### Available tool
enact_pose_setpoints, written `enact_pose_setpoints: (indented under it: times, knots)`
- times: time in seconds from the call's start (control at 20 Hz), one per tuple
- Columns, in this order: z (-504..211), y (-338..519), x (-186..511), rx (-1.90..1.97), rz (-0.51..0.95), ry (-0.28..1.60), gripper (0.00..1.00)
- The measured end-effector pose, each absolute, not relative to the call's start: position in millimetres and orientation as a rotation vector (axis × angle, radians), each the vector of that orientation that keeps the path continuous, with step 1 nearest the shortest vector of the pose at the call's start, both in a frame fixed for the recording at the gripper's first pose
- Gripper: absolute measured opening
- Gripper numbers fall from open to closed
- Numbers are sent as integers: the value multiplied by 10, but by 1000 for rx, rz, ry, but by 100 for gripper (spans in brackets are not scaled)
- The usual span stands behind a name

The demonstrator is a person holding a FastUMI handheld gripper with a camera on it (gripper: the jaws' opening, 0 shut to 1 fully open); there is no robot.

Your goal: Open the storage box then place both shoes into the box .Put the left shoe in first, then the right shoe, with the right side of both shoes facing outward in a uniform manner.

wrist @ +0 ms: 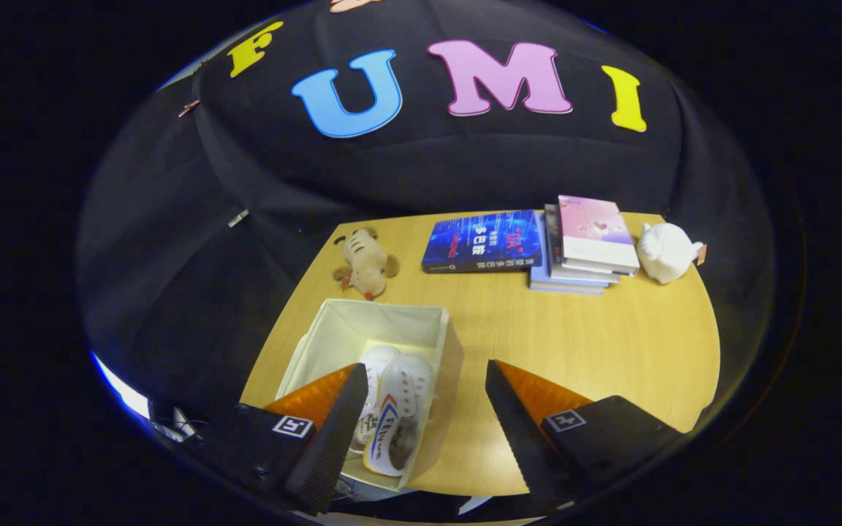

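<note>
Hovering fingers: the gripper (425,394) hangs above the tabletop with its fingers spread wide apart and nothing held between them.
Left finger: overlaps the near part of the storage box in the lower left of the frame.
Right finger: sits over bare wood in the lower right, well apart from the box.
Storage box (444,343): pale fabric, open at the top, standing at the near left part of the tabletop (596,351).
Shoes: two white shoes lie side by side inside the box, toes pointing away; the left-hand shoe (376,365) is partly hidden by the left finger, the right-hand shoe (403,409) shows its laces and a striped mark.
Plush dog (365,263): tan, lying just beyond the box, left of centre.
Blue book (483,241): flat at the far edge, centre of the frame.
Book stack (585,245): touching the blue book's right side, a pink cover on top.
White plush (666,252): just right of the stack, at the far right.
</note>
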State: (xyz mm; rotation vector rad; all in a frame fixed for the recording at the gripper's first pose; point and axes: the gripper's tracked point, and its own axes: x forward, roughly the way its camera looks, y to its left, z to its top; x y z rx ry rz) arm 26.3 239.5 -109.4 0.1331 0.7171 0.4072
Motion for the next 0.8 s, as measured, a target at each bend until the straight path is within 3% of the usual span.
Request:
enact_pose_setpoints:
  times: [0.8]
  knots:
    - [435, 688, 573, 59, 270, 166, 99]
